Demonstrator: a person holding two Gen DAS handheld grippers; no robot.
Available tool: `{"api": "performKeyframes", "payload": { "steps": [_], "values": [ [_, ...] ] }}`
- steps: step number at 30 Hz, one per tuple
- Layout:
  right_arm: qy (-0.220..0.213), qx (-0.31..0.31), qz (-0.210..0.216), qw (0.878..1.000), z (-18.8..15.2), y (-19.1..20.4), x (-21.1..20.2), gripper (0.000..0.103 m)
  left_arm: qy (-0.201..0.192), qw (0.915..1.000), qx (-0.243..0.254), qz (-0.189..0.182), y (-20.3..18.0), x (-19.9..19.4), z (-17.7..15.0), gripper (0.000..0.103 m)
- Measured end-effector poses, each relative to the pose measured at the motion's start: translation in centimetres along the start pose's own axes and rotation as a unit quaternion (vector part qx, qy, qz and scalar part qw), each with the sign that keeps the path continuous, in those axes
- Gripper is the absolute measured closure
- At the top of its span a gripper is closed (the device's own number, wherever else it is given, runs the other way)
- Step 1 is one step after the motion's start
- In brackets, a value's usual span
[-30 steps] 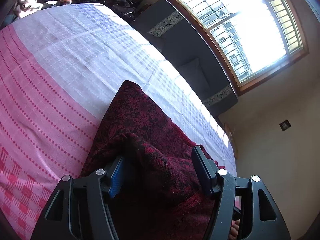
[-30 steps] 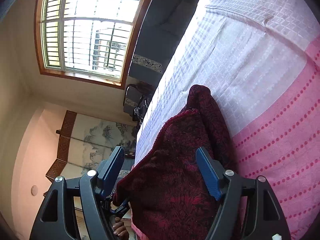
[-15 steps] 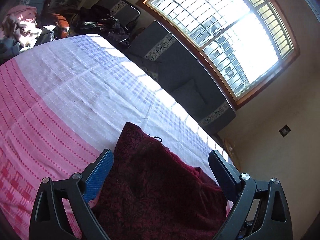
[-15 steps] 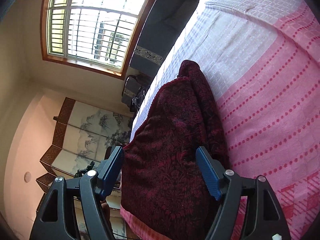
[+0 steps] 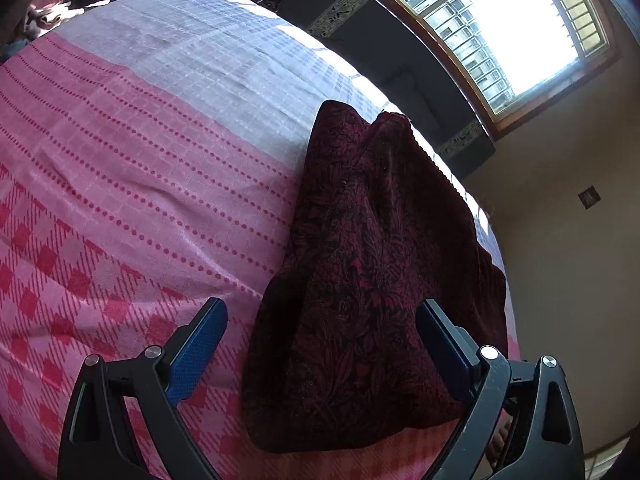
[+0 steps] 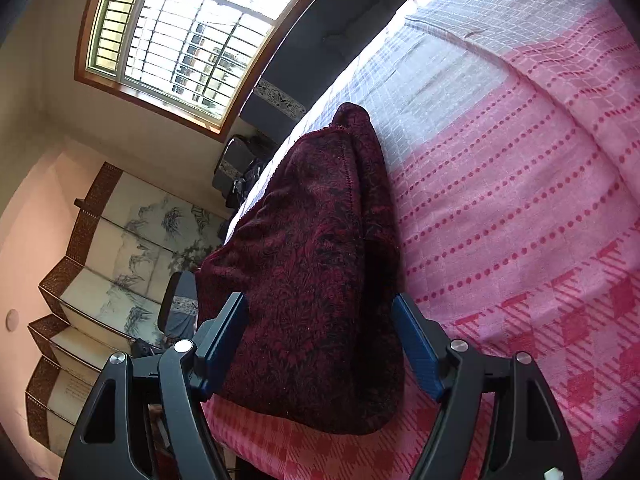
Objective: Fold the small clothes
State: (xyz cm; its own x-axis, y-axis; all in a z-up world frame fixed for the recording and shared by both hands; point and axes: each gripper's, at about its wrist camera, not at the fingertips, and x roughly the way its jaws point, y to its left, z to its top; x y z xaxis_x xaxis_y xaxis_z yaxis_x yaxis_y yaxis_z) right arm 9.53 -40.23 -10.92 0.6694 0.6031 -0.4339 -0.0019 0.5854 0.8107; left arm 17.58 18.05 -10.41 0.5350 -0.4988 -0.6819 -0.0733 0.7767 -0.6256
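Observation:
A dark red patterned garment (image 5: 372, 264) lies folded in a long strip on the pink and white bed cover (image 5: 132, 168), near the bed's edge. It also shows in the right wrist view (image 6: 316, 280). My left gripper (image 5: 320, 348) is open, its blue-padded fingers spread wide above the garment's near end, holding nothing. My right gripper (image 6: 320, 352) is open, its fingers on either side of the garment's near end without pinching it.
A dark sofa (image 5: 392, 60) stands under a bright barred window (image 5: 512, 20) beyond the bed. A painted folding screen (image 6: 100, 272) stands at the left of the right wrist view. Clothes are piled (image 5: 52, 8) at the bed's far corner.
The left gripper has opened wider and let go of the garment, then pulled back. The garment has dropped flat onto the bed. The right gripper has drawn back along the cloth.

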Motion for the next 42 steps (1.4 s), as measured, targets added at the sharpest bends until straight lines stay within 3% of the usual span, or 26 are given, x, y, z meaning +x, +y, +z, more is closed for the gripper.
{"api": "performKeyframes", "payload": {
  "steps": [2, 3, 4, 6, 8, 10, 14, 18, 24, 29, 32, 36, 39, 42],
  "values": [
    [0.006, -0.012, -0.001, 1.000, -0.8, 0.3, -0.2, 0.031, 0.006, 0.9999, 0.015, -0.002, -0.4, 0.0, -0.8, 0.029],
    [0.010, -0.021, -0.004, 1.000, -1.1, 0.5, -0.1, 0.036, 0.010, 0.9995, 0.030, 0.004, -0.8, 0.0, -1.1, 0.047],
    [0.017, -0.031, -0.006, 0.999, -1.5, 0.8, 0.0, 0.053, 0.012, 0.9988, 0.046, 0.012, -1.3, 0.0, -1.4, 0.061],
    [0.039, -0.047, -0.022, 0.998, -2.2, 1.3, 0.6, 0.079, 0.021, 0.9978, 0.061, 0.016, -1.9, 0.0, -2.0, 0.077],
    [0.050, -0.055, -0.048, 0.996, -2.7, 1.2, 1.1, 0.088, 0.025, 0.9977, 0.059, 0.021, -1.8, -0.2, -2.5, 0.083],
    [0.052, -0.046, -0.048, 0.996, -2.9, 0.9, 0.9, 0.091, 0.023, 0.9978, 0.058, 0.021, -1.6, -0.9, -3.0, 0.086],
    [0.050, -0.048, -0.053, 0.996, -2.8, 0.7, -0.5, 0.093, 0.031, 0.9980, 0.049, 0.025, -0.6, -1.7, -3.7, 0.086],
    [0.067, -0.054, -0.076, 0.993, -2.8, 0.0, -0.2, 0.095, 0.032, 0.9955, 0.075, 0.049, -0.6, -1.6, -4.3, 0.086],
    [0.064, -0.053, -0.078, 0.994, -2.4, 0.0, -0.2, 0.096, 0.015, 0.9905, 0.112, 0.079, -1.9, -2.1, -5.2, 0.086],
    [0.055, -0.057, -0.087, 0.993, -2.4, 0.7, -0.3, 0.092, -0.023, 0.9750, 0.169, 0.142, -5.1, -2.6, -6.4, 0.083],
    [0.014, -0.087, -0.120, 0.989, -2.5, 3.0, -1.4, 0.090, -0.048, 0.9630, 0.193, 0.181, -6.9, -3.4, -6.9, 0.081],
    [-0.026, -0.177, -0.150, 0.972, -3.2, 8.5, -1.8, 0.090, -0.074, 0.9502, 0.225, 0.203, -9.2, -3.9, -7.9, 0.071],
    [-0.016, -0.234, -0.161, 0.959, -4.3, 11.5, 0.0, 0.090, -0.083, 0.9430, 0.246, 0.208, -10.5, -3.8, -8.5, 0.061],
    [0.005, -0.254, -0.149, 0.956, -5.3, 12.5, 2.0, 0.090, -0.085, 0.9387, 0.262, 0.207, -11.7, -3.1, -9.0, 0.056]
  ]
}}
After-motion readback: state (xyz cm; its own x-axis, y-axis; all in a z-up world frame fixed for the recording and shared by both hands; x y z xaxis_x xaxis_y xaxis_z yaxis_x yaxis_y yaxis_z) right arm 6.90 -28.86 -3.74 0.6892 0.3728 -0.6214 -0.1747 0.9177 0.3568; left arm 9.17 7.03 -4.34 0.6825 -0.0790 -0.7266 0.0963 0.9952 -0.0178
